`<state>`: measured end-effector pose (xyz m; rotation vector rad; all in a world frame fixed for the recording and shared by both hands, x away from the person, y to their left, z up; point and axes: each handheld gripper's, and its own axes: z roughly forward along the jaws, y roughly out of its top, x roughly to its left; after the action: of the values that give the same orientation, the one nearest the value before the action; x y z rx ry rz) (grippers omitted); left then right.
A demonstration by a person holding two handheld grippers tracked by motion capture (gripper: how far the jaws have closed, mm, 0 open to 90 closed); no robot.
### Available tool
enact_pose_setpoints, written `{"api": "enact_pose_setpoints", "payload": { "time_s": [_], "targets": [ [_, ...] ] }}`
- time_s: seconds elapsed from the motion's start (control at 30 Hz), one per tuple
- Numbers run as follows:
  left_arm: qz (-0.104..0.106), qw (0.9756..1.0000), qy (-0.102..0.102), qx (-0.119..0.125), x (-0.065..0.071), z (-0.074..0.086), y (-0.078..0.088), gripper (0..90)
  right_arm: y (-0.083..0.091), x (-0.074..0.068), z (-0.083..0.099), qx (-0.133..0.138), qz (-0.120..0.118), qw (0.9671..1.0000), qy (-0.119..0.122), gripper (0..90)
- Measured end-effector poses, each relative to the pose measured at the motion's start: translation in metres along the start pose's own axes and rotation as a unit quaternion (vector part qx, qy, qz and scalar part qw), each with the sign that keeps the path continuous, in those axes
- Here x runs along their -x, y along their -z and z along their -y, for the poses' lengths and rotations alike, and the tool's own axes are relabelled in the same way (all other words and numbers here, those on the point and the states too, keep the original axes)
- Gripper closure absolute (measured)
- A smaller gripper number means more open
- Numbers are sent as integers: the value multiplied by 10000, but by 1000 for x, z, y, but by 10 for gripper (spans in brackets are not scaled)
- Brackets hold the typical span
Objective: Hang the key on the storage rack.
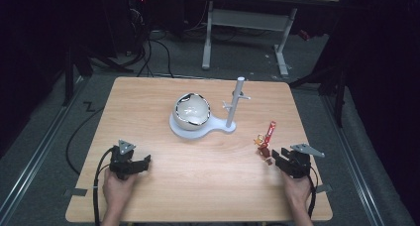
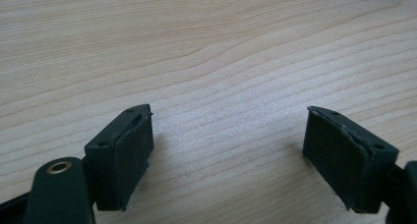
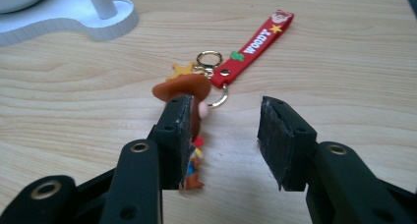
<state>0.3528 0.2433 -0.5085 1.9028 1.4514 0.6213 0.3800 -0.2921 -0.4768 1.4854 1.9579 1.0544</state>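
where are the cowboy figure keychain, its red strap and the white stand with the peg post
Cowboy figure keychain with brown hat (image 3: 183,85): right gripper view, on the hat.
Red rubber strap with white lettering (image 3: 255,41): right gripper view, mid-strap.
White plastic stand with upright peg post (image 1: 232,109): high view, on the post.

Bowl and stand at mid-table
A white bowl sits on a white stand whose upright peg post rises beside it on the wooden table.
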Motion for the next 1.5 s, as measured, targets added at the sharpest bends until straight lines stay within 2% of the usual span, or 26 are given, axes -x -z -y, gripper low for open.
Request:
{"api": "enact_pose_setpoints", "payload": {
  "time_s": [0.1,0.23,0.43,0.6,0.93,1.0,1.23,1.5],
  "targets": [
    [15,10000,18,-2,-1,0,0,197,-5,-4,-2,-40,-113,9999,-28,551],
    [23,10000,31,13,-1,0,0,197,-10,-6,-4,-101,-138,9999,-15,545],
    [20,10000,29,13,-1,0,0,197,-19,-7,-3,-147,-223,9995,-155,537],
    [13,10000,20,-2,-1,0,0,197,-28,-8,-1,-291,-281,9989,-236,538],
    [17,10000,27,11,-1,0,0,197,-35,-9,1,-450,-341,9983,-156,583],
    [19,10000,30,15,-1,0,0,196,-38,-11,1,-506,-421,9977,-155,635],
    [22,10000,29,14,-1,0,0,196,-39,-15,2,-464,-393,9981,52,668],
    [17,10000,28,11,-1,0,0,197,-36,-16,1,-411,-429,9981,144,671]
  ]
}}
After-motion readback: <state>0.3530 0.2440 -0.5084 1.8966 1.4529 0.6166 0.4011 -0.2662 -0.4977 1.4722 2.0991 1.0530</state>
